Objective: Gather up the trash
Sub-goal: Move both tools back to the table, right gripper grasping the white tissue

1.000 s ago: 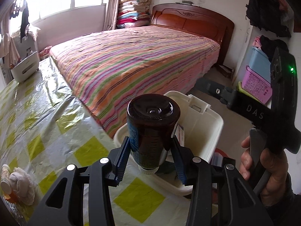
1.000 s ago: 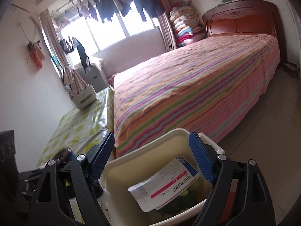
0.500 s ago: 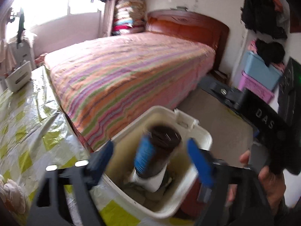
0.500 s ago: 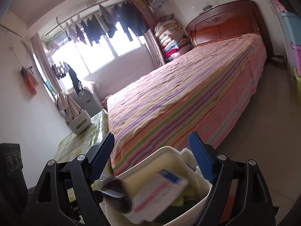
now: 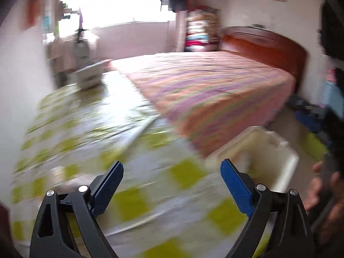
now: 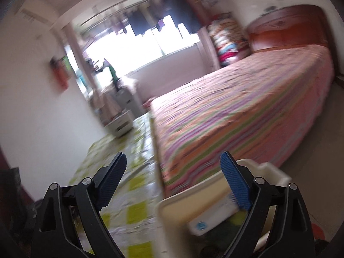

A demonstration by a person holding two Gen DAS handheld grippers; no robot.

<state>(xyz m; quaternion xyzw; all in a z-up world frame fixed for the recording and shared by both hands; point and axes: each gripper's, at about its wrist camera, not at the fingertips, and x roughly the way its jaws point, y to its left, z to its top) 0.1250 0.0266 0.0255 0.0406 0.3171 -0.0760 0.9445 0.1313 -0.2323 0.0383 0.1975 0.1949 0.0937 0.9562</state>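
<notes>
Beside the striped bed, both tools, left and right, are opening, empty, near the white bin.

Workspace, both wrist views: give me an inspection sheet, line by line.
Surface: table under a shiny yellow-and-white checked cloth; blurred.
Job's things: white bin at the table's edge by the bed, with a white carton inside; other contents too blurred to name.
Clutter: white basket at the table's far end.
Grippers: left gripper jaws opening, nothing between them; right gripper jaws opening, nothing between them, the bin below.
Cables: nothing seen.
Surroundings: bed with a striped cover and wooden headboard, bright window, folded bedding stack, a hand at the right edge of the left view.
</notes>
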